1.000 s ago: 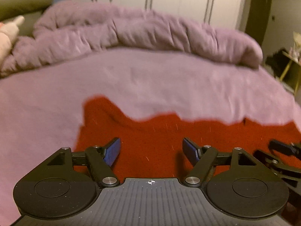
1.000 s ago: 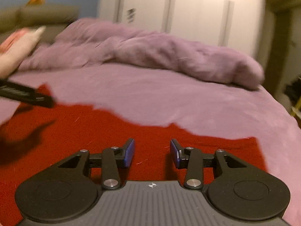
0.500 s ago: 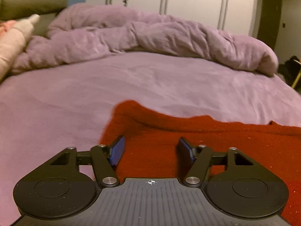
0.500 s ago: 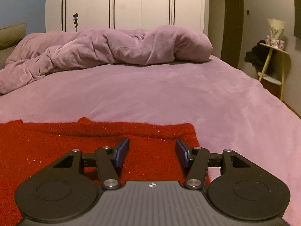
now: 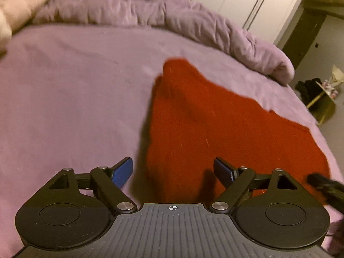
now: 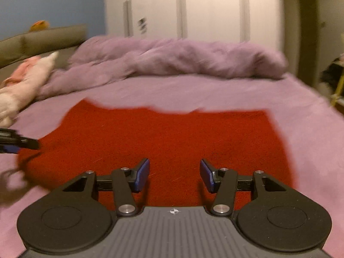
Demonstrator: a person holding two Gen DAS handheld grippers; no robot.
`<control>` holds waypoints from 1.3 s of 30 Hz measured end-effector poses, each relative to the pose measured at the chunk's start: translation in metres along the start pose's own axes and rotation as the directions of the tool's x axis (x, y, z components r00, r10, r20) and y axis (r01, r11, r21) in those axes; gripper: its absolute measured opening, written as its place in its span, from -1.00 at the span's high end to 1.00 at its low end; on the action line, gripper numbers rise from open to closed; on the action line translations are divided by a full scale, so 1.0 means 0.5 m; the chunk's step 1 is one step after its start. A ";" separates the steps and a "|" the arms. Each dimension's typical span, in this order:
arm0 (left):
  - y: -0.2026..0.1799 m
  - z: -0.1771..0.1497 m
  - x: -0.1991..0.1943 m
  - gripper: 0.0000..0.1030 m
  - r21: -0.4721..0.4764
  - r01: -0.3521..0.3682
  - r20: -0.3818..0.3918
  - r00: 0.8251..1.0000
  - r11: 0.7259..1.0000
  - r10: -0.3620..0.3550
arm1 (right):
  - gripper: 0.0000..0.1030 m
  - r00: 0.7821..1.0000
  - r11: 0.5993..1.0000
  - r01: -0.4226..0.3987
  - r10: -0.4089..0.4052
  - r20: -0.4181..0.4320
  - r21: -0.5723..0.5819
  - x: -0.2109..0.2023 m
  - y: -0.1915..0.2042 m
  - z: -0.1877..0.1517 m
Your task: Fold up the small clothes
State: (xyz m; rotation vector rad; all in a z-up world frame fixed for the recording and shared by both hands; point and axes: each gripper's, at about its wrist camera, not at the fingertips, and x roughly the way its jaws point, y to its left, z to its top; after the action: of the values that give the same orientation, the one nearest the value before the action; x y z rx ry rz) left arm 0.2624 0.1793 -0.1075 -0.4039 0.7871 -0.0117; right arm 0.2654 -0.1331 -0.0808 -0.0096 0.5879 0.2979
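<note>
A red garment (image 5: 225, 124) lies spread flat on the lilac bed sheet (image 5: 75, 99). My left gripper (image 5: 173, 172) hovers over the garment's left edge, its jaws wide and still opening, nothing between the blue pads. In the right wrist view the same red garment (image 6: 167, 137) fills the middle. Above its near part my right gripper (image 6: 174, 175) has its jaws closing, with a clear gap and no cloth pinched. The left gripper's tip (image 6: 19, 143) shows at the left edge of that view, and the right gripper's tip (image 5: 322, 185) at the right edge of the left wrist view.
A bunched lilac duvet (image 6: 172, 58) lies across the far side of the bed. A pale plush toy (image 6: 23, 83) rests at the far left. White wardrobe doors (image 6: 204, 10) stand behind. A small side table (image 5: 324, 94) stands beyond the bed's right edge.
The left gripper has slid left to the garment's left edge and its jaws have widened. The right gripper's view swung left again after turning right; its jaws widened, then narrowed.
</note>
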 end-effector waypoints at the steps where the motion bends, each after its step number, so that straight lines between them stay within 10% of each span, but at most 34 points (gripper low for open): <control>1: 0.001 -0.005 -0.002 -0.66 -0.009 0.005 -0.009 1.000 1.000 -0.005 | 0.32 1.000 1.000 -0.009 0.009 -0.007 -0.026 0.005 0.016 -0.007; 5: 0.005 -0.009 -0.023 -0.58 -0.004 0.074 -0.020 0.997 0.997 -0.074 | 0.34 0.994 0.993 0.090 -0.094 -0.051 -0.081 0.015 0.014 -0.043; 14: 0.044 0.005 -0.008 -0.34 -0.077 0.177 -0.051 0.982 0.981 -0.182 | 0.22 0.951 0.928 0.305 -0.285 -0.121 0.213 -0.103 -0.198 -0.046; 19: 0.043 0.008 -0.010 0.64 -0.063 0.152 -0.052 0.987 0.986 -0.155 | 0.22 0.952 0.932 0.293 -0.263 -0.158 0.212 -0.113 -0.187 -0.067; 21: 0.049 0.012 -0.023 0.61 -0.053 0.121 -0.043 0.991 0.991 -0.124 | 0.22 0.943 0.932 0.321 -0.298 -0.147 0.169 -0.120 -0.169 -0.060; 24: 0.055 0.010 -0.045 -0.04 -0.055 0.000 -0.009 1.000 0.998 -0.001 | 0.22 0.952 0.943 0.303 -0.292 -0.095 0.136 -0.125 -0.117 -0.046; 28: 0.083 0.004 -0.054 -0.20 -0.201 0.118 -0.038 0.991 0.972 -0.128 | 0.24 0.976 0.973 0.219 -0.217 -0.034 0.080 -0.111 -0.042 -0.017; 33: 0.089 0.001 0.016 -0.21 -0.361 0.212 -0.115 0.956 0.908 -0.269 | 0.41 0.992 0.992 0.121 -0.121 -0.026 0.028 -0.042 0.045 0.006; 39: 0.102 0.018 0.076 0.18 -0.475 0.225 -0.060 0.956 0.851 -0.287 | 0.65 0.994 0.994 0.108 -0.107 -0.018 0.027 0.020 0.114 0.023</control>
State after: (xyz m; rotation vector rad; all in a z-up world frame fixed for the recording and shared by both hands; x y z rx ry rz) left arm 0.2885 0.2232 -0.1462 -0.9748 0.8579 -0.1023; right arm 0.2637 -0.0747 -0.0724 -0.0163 0.6061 0.1852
